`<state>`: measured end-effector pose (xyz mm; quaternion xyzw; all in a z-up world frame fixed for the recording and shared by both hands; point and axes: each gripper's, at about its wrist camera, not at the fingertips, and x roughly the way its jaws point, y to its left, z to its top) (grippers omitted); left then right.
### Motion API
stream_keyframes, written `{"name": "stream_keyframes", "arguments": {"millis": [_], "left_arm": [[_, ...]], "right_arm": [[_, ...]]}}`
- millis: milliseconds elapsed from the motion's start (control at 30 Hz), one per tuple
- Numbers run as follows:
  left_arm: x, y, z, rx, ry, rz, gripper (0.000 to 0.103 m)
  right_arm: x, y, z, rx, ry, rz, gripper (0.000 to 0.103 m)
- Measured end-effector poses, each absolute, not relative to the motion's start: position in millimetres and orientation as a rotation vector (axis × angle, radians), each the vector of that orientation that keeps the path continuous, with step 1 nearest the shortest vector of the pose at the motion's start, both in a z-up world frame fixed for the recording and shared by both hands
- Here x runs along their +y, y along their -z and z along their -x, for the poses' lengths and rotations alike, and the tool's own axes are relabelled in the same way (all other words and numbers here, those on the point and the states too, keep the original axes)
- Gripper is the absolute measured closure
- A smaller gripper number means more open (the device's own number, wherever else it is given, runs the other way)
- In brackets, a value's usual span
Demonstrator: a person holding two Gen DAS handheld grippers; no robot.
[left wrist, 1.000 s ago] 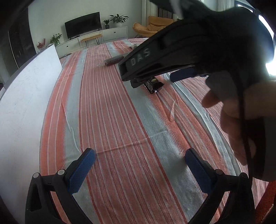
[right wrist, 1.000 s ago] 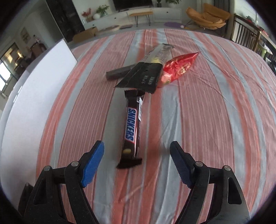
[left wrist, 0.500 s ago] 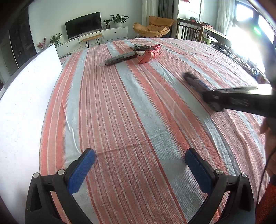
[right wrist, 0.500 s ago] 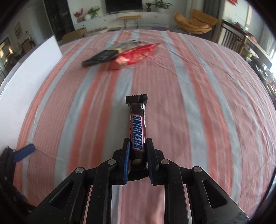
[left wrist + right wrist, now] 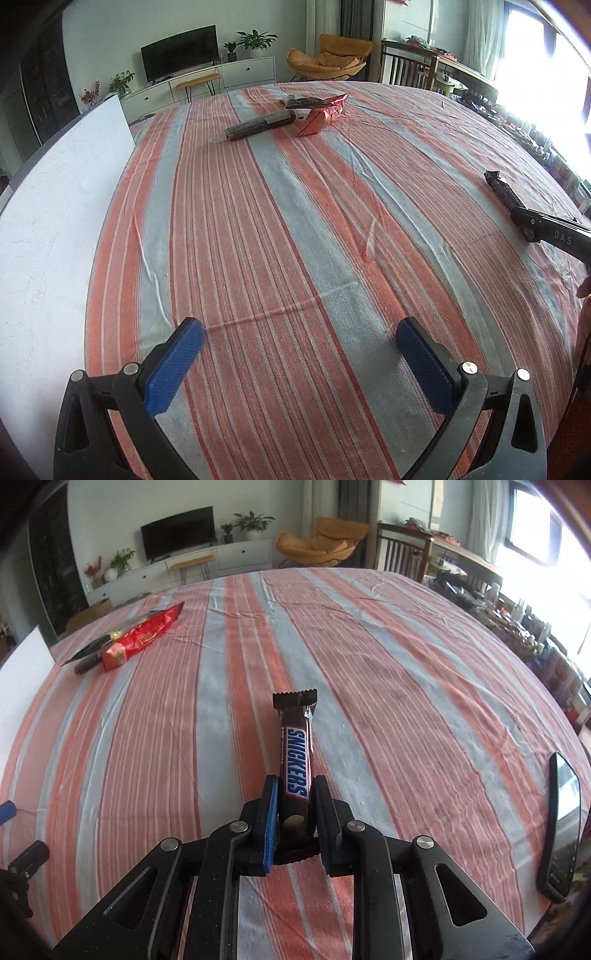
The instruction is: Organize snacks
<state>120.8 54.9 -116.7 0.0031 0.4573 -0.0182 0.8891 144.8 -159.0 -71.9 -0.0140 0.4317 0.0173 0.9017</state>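
Here the right gripper (image 5: 293, 805) clamps a Snickers bar (image 5: 295, 753) by its near end: dark brown wrapper, blue lettering on white, crimped far end jutting above the striped tablecloth (image 5: 406, 686). The left gripper (image 5: 299, 354) hangs wide, holding nothing.
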Motion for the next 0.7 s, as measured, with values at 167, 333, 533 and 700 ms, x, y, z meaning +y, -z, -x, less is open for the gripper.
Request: {"name": "stream_keyframes", "arguments": {"millis": [167,333,533,700], "left_arm": [[55,117,-121,0.950,0.036,-0.006,0.000],[55,117,-121,0.950,0.036,-0.006,0.000],[55,117,-121,0.950,0.036,-0.006,0.000],[55,117,-121,0.950,0.036,-0.006,0.000]], "right_arm": [[-163,73,-144,0.886,-0.014,0.032,0.069],[-179,75,-145,0.905,0.016,-0.015,0.032],[-175,76,-145,0.908,0.005,0.000,0.026],[-174,77,-145,0.910,0.000,0.004,0.024]]}}
